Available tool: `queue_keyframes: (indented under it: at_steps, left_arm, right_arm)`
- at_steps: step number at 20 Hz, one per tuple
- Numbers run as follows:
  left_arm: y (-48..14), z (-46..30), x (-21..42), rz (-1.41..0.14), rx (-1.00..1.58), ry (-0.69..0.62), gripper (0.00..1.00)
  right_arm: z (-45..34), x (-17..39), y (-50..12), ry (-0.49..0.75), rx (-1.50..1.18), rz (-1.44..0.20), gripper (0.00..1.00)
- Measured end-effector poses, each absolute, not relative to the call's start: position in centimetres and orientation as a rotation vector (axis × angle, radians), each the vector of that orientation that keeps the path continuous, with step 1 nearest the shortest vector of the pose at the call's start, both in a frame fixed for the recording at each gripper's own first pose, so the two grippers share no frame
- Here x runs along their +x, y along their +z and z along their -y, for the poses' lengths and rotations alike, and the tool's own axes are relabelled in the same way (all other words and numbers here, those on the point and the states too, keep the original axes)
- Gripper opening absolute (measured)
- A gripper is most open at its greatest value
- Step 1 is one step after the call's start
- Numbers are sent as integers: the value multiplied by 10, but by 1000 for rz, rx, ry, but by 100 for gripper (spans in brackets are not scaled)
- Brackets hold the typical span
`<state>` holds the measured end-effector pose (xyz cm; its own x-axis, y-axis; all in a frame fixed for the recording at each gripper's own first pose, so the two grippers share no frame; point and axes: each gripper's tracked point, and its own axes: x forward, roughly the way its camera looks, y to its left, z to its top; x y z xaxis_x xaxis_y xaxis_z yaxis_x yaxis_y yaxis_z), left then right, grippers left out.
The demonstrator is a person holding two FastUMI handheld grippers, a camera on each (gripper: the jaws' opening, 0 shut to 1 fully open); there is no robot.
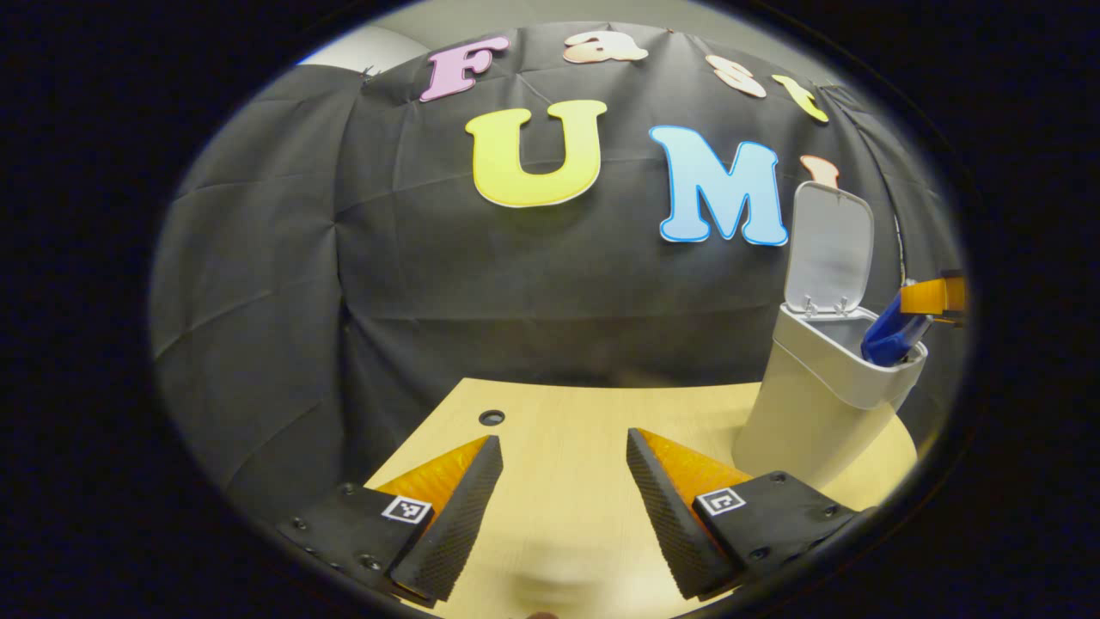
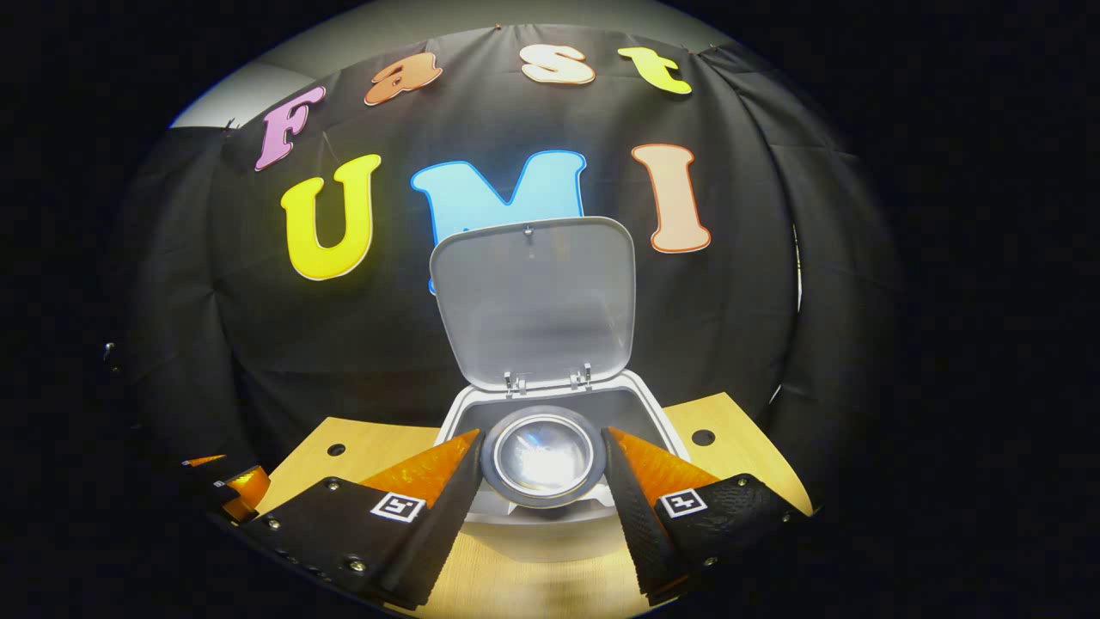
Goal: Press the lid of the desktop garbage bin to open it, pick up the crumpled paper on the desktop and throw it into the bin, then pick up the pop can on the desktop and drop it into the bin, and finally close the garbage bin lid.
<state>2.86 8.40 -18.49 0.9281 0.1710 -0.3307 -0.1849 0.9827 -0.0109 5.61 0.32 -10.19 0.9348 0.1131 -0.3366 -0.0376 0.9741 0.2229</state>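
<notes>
Right tool (image 2: 543, 468): both fingers press on the pop can (image 2: 541, 454), one on each flank, and the can is presented end-on to the camera, its round end facing back along the fingers. The can sits over the open mouth of the garbage bin (image 2: 653, 421); in the left gripper view its blue body (image 1: 892, 334) appears tilted, with the lower end already past the rim. Left tool (image 1: 565, 481): fingers parted with nothing between them, held low over the bare tabletop (image 1: 567, 413) toward its near edge, apart from the bin. The bin stands on the tabletop toward its far edge; the lid (image 2: 533, 297) is raised, standing near upright on its rear hinges. The crumpled paper cannot be made out; whether it lies inside the bin cannot be confirmed. Assessment: the step in hand is the release of the can. Recommended practice is to keep the can centred between the side walls, clear of the front rim and hinge, then part the fingers evenly so it drops straight. Risk: an uneven release could tip the can onto the rim. Lid closure is outstanding.
</notes>
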Motion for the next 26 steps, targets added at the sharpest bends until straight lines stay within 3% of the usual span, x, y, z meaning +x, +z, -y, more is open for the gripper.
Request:
queue_keyframes:
  at_steps: [2, 3, 26]
  left_arm:
    - [-185, -83, 29, -337, -40, 182, 85]
    - [-186, -83, 29, -337, -40, 180, 100]
    - [-190, -78, 26, -342, -33, 173, 100]
  right_arm:
    - [-2, 56, -103, 73, 214, -357, 84]
    - [-2, 56, -103, 72, 214, -358, 84]
    - [7, 60, -91, 66, 251, -332, 86]
